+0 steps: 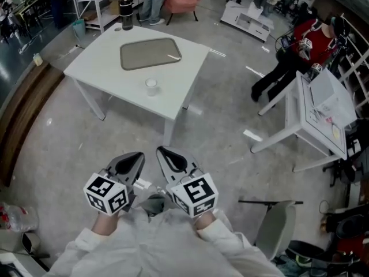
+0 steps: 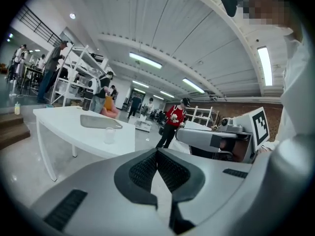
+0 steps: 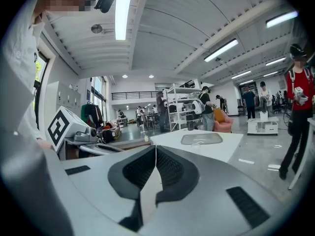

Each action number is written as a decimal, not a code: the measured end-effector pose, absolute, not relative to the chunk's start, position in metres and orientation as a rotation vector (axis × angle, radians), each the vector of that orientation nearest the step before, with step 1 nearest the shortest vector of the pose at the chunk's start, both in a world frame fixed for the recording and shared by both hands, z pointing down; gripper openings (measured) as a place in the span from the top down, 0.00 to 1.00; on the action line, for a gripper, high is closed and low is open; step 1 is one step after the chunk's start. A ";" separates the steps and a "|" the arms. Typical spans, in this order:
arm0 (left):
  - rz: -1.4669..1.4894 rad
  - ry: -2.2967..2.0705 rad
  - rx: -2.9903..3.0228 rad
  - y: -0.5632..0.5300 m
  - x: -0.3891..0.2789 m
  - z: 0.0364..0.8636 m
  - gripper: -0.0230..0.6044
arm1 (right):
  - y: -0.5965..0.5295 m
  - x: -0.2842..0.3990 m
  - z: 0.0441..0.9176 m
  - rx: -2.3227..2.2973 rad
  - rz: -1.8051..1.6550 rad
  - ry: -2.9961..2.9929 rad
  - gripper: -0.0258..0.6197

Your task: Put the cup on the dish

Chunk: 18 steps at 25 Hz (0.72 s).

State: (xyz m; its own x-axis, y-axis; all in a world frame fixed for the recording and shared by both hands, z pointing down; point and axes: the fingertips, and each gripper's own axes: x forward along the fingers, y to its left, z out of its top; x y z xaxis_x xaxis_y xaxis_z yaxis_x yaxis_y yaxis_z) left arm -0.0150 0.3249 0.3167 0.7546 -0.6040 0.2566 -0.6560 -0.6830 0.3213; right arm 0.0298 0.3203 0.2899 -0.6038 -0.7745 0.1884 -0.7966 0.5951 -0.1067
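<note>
A clear cup (image 1: 151, 86) stands near the front edge of a white table (image 1: 104, 56), just in front of a flat grey dish (image 1: 150, 54). Both grippers are held close to the body, well short of the table and over the floor. The left gripper (image 1: 138, 156) and the right gripper (image 1: 163, 153) sit side by side, each shut with nothing between its jaws. In the left gripper view the cup (image 2: 109, 134) and dish (image 2: 101, 122) lie ahead to the left of the shut left gripper (image 2: 157, 151). In the right gripper view the dish (image 3: 201, 139) shows beyond the shut right gripper (image 3: 156, 148).
A dark bottle (image 1: 127, 13) stands at the table's far corner. A second white desk (image 1: 323, 114) is at the right, with a person in red (image 1: 305, 45) behind it. A grey chair (image 1: 277, 229) is at the lower right. Bare concrete floor lies between me and the table.
</note>
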 end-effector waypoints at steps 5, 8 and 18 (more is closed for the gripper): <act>0.202 -0.937 2.597 0.273 -0.032 0.313 0.95 | 0.274 0.016 0.288 1.401 0.262 -2.677 0.94; 0.210 -0.917 2.613 0.253 -0.035 0.311 0.95 | 0.255 0.012 0.290 1.435 0.290 -2.669 0.94; 0.220 -0.872 2.575 0.209 -0.039 0.330 0.95 | 0.206 0.001 0.303 1.427 0.337 -2.646 0.94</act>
